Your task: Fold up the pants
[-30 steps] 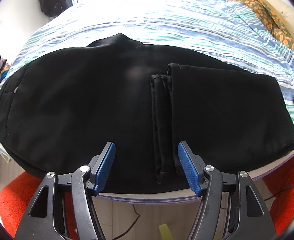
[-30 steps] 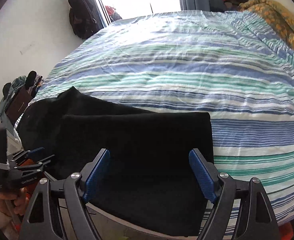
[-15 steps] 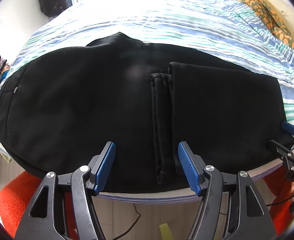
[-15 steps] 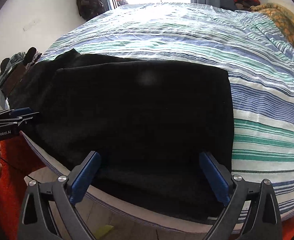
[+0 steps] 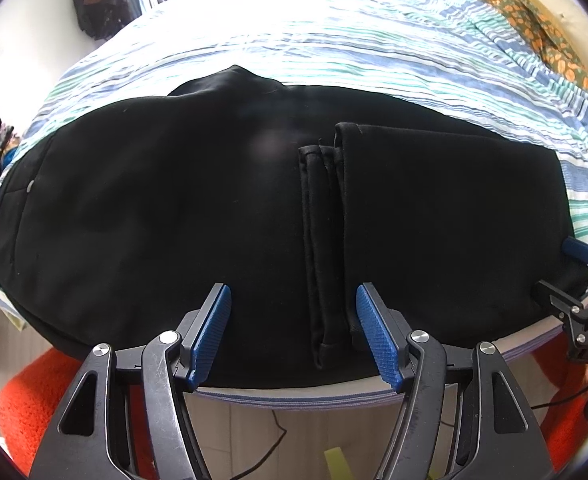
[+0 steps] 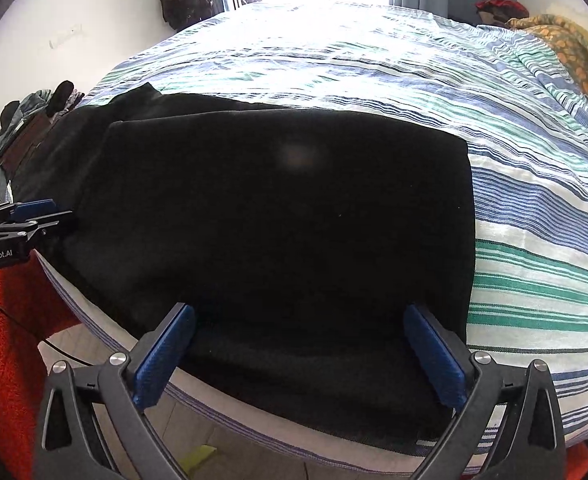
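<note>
Black pants [image 5: 174, 216] lie along the near edge of a striped bed, with the leg part folded back over them on the right; the hems [image 5: 325, 240] run toward me. My left gripper [image 5: 294, 332] is open and empty, above the near edge of the pants around the hems. My right gripper [image 6: 299, 356] is open and empty, over the near edge of the folded end of the pants [image 6: 278, 220]. The right gripper also shows at the right edge of the left wrist view [image 5: 577, 280], and the left gripper at the left edge of the right wrist view [image 6: 30, 216].
The striped bedspread [image 6: 373, 72] stretches far behind the pants. An orange patterned blanket [image 5: 533, 28] lies at the far right. An orange rug [image 5: 34, 400] and a cable lie on the floor below the bed edge. Clothes hang on the wall at the back left.
My right gripper has moved closer and lower toward the near edge of the folded end and has come into the left wrist view. My left gripper has stayed in place.
</note>
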Demonstrator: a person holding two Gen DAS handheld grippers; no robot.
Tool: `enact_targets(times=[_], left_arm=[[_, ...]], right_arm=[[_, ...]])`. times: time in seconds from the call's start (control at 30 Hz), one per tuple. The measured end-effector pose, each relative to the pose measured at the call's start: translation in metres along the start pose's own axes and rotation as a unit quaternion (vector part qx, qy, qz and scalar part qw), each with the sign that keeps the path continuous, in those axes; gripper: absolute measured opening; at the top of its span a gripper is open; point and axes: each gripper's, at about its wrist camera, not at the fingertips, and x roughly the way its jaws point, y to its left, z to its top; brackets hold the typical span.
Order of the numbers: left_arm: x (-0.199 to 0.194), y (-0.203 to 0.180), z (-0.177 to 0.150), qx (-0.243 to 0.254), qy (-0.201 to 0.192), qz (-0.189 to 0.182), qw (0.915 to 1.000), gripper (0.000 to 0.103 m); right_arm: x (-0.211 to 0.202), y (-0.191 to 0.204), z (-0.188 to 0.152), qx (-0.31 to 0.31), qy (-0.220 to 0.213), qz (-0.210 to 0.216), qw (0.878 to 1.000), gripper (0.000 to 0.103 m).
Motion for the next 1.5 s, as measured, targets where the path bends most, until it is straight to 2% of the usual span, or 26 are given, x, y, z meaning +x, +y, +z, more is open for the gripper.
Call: enact_targets(times=[0.27,0.4,0.5,0.63,0.7,0.73,0.83,0.87,0.97,1.03,1.07,1.13,1.23,1.3,1.5], left_arm=[[0.0,0.0,-0.001,-0.001,0.0,-0.001,1.0,0.069],[-0.002,0.004,0.0,-0.012,0.001,-0.002,0.9999,0.075],[-0.018,0.02,0.003,-0.04,-0.001,-0.027,0.9988,0.076],[-0.045,0.068,0.004,-0.097,-0.029,-0.013,0.9947,0.076],[-0.054,0.111,0.001,-0.163,-0.036,-0.011,0.9859,0.076],[-0.057,0.135,-0.003,-0.202,-0.04,-0.01,0.9785,0.077],[-0.058,0.21,-0.026,-0.326,-0.041,-0.015,0.9444,0.08],[-0.055,0.234,-0.038,-0.366,-0.039,-0.022,0.9294,0.079],[-0.051,0.274,-0.068,-0.438,-0.046,-0.045,0.8965,0.077],[-0.049,0.288,-0.08,-0.464,-0.058,-0.07,0.8812,0.074],[-0.049,0.291,-0.082,-0.469,-0.066,-0.083,0.8766,0.072],[-0.048,0.294,-0.08,-0.469,-0.08,-0.098,0.8739,0.068],[-0.039,0.297,-0.074,-0.47,-0.081,-0.1,0.8733,0.062],[-0.031,0.297,-0.068,-0.469,-0.077,-0.103,0.8737,0.053],[-0.02,0.299,-0.066,-0.473,-0.072,-0.106,0.8718,0.052]], right_arm=[[0.001,0.002,0.001,-0.002,0.005,-0.005,1.0,0.103],[0.002,0.002,0.002,-0.002,0.01,-0.005,1.0,0.103],[0.002,0.001,0.003,-0.002,0.014,-0.004,1.0,0.103],[0.003,0.001,0.004,-0.002,0.019,-0.004,1.0,0.103],[0.003,0.001,0.003,-0.002,0.018,-0.005,1.0,0.103],[0.003,0.002,0.003,-0.002,0.017,-0.006,1.0,0.103],[0.004,0.002,0.002,-0.002,0.015,-0.007,1.0,0.103],[0.004,0.002,0.002,-0.002,0.016,-0.007,1.0,0.103],[0.004,0.001,0.002,-0.002,0.016,-0.007,1.0,0.103],[0.004,0.002,0.002,-0.002,0.015,-0.008,1.0,0.103],[0.004,0.002,0.003,-0.002,0.015,-0.009,1.0,0.103],[0.004,0.002,0.003,-0.001,0.015,-0.011,1.0,0.103],[0.004,0.002,0.003,-0.001,0.016,-0.011,1.0,0.103],[0.004,0.002,0.003,-0.001,0.016,-0.011,1.0,0.103],[0.004,0.002,0.003,-0.001,0.014,-0.011,1.0,0.103]])
